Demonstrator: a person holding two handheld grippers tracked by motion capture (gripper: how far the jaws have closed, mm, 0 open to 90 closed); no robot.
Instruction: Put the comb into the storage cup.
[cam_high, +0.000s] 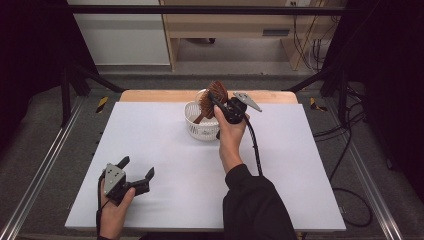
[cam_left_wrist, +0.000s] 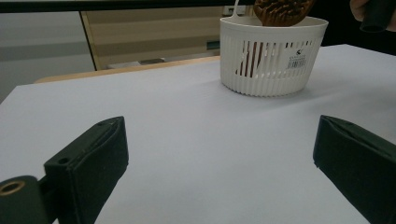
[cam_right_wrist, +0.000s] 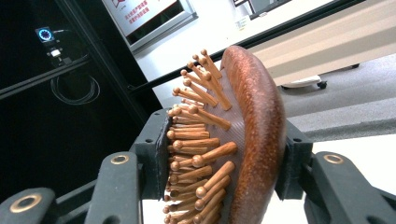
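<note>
A brown wooden hairbrush (cam_high: 211, 96) with wooden pins is held over the white slatted basket (cam_high: 195, 126) at the table's far middle, its handle reaching down into the basket. My right gripper (cam_high: 216, 101) is shut on the brush head; in the right gripper view the jaws squeeze the hairbrush (cam_right_wrist: 243, 140) across its pins and rounded back. The basket (cam_left_wrist: 271, 58) stands ahead in the left gripper view, with the brush (cam_left_wrist: 280, 11) above its rim. My left gripper (cam_high: 136, 168) rests open near the table's front left corner, with nothing between its jaws.
The white table top (cam_high: 165, 165) has bare room between the two hands. A wooden strip (cam_high: 150, 95) runs along its far edge. Metal frame rails (cam_high: 40, 170) flank the table, and cables (cam_high: 345, 150) lie on the floor at the right.
</note>
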